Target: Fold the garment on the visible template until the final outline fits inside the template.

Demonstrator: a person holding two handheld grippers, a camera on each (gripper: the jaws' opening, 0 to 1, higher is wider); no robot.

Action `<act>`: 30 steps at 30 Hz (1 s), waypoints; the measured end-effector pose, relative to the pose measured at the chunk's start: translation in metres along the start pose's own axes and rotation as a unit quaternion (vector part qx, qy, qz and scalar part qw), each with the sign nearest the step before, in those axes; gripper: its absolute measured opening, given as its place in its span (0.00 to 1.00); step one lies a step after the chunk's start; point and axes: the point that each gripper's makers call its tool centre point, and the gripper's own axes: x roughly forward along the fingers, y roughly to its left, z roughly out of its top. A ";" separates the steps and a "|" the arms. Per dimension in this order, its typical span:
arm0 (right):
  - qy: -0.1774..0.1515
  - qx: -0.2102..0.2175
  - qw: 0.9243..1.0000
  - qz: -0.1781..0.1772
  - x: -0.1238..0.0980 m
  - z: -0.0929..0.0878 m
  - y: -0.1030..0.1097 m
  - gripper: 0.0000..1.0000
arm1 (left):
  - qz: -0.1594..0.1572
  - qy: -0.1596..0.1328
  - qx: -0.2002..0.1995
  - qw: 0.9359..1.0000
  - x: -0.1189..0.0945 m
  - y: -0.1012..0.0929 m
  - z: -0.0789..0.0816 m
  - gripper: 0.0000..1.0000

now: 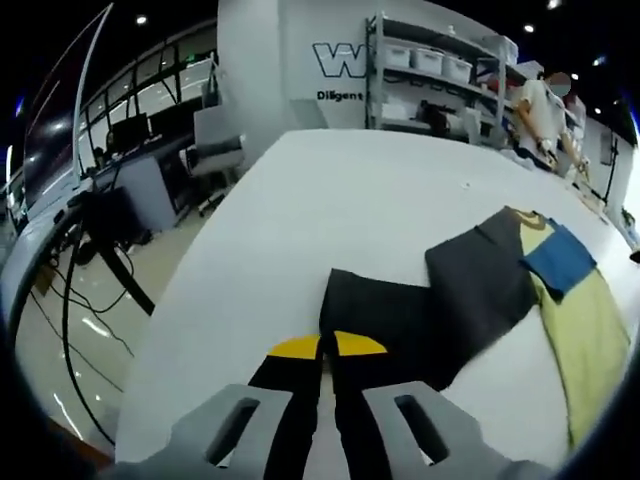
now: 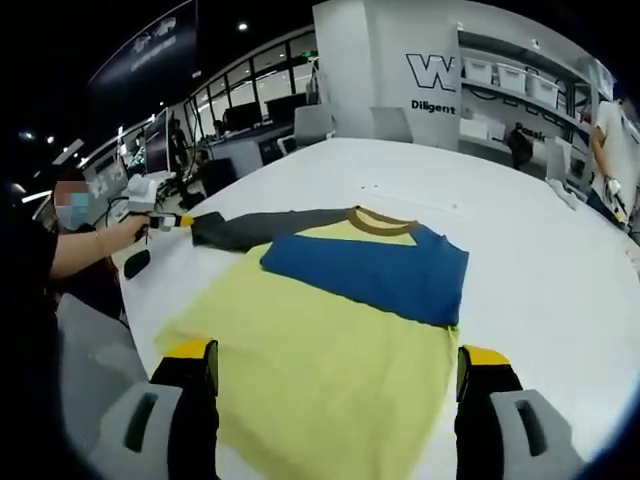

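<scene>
In the right gripper view the garment (image 2: 330,330), a yellow shirt with a blue chest panel, brown collar and dark grey sleeves, lies flat on the white table (image 2: 540,250), spreading from the centre down to 6 o'clock. The right gripper (image 2: 338,375) has its jaws wide apart, one at 7 o'clock and one at 5 o'clock, with the yellow hem lying between them; nothing is gripped. At 9 o'clock the left gripper (image 2: 186,221) meets the cuff of the grey sleeve (image 2: 262,227), held in a person's hand (image 2: 130,232).

In the left gripper view the left gripper (image 1: 321,350) rises from 6 o'clock, its yellow-tipped jaws drawn together on the dark sleeve (image 1: 440,300), which runs from the tips toward 3 o'clock. The blue panel and yellow body lie beyond, near 3 to 4 o'clock. Shelving (image 1: 440,75) stands at 12 to 1 o'clock, beyond the table's far end
</scene>
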 end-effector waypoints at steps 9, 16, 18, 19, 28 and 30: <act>0.001 0.002 1.000 -0.003 -0.003 -0.002 0.001 0.99 | 0.042 -0.002 -0.021 0.999 -0.009 0.024 -0.009 0.03; 0.004 0.003 1.000 -0.003 -0.005 -0.003 0.003 0.99 | 0.061 0.001 -0.034 0.998 -0.019 0.030 -0.020 0.03; 0.003 0.002 1.000 -0.003 -0.005 -0.003 0.004 0.99 | 0.068 0.004 -0.039 0.997 -0.021 0.030 -0.024 0.03; 0.003 0.001 1.000 -0.003 -0.005 -0.003 0.004 0.99 | 0.071 0.004 -0.041 0.997 -0.023 0.030 -0.027 0.03; 0.002 -0.001 1.000 -0.002 -0.007 -0.002 0.008 0.99 | 0.093 0.015 -0.051 0.994 -0.032 0.030 -0.047 0.03; 0.003 -0.001 1.000 -0.002 -0.007 -0.002 0.008 0.99 | 0.093 0.013 -0.048 0.994 -0.033 0.030 -0.049 0.04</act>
